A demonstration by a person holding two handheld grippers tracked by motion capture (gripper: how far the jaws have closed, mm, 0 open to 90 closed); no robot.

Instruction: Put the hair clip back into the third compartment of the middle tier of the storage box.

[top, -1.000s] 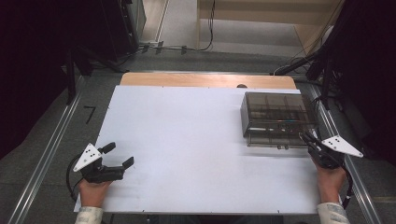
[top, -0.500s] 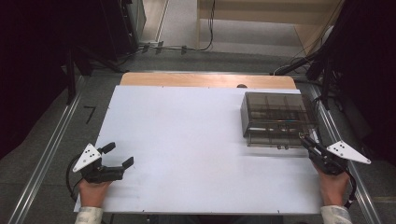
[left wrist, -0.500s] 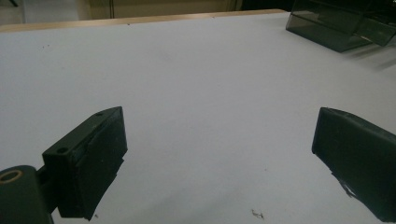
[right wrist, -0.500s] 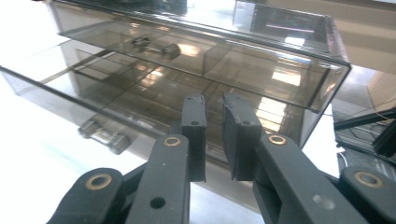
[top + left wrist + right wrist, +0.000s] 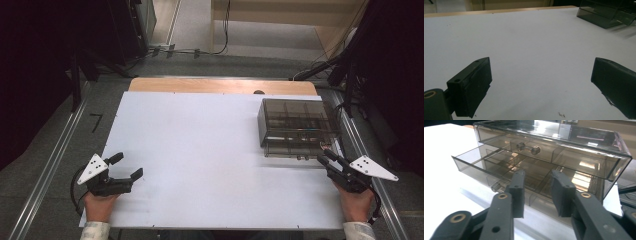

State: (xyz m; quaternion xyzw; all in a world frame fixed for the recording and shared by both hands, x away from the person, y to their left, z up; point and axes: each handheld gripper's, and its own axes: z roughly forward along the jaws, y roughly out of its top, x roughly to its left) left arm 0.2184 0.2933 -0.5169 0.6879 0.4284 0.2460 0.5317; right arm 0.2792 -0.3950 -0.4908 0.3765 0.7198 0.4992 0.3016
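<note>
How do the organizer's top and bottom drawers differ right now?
The bottom drawer is pulled partway out, while the top drawer sits flush in the case. The top drawer's knob is in plain sight; the bottom drawer's knob sits partly behind the right gripper, whose jaws have just been opening with nothing between them. Both are smoky clear plastic with dividers.

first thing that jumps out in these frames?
The smoky clear drawer box at the white table's far right, its lower drawer pulled partly out. The right claw sits just in front of it; its jaws have just been opening, with nothing between them. The left claw rests open at the near left corner.
</note>
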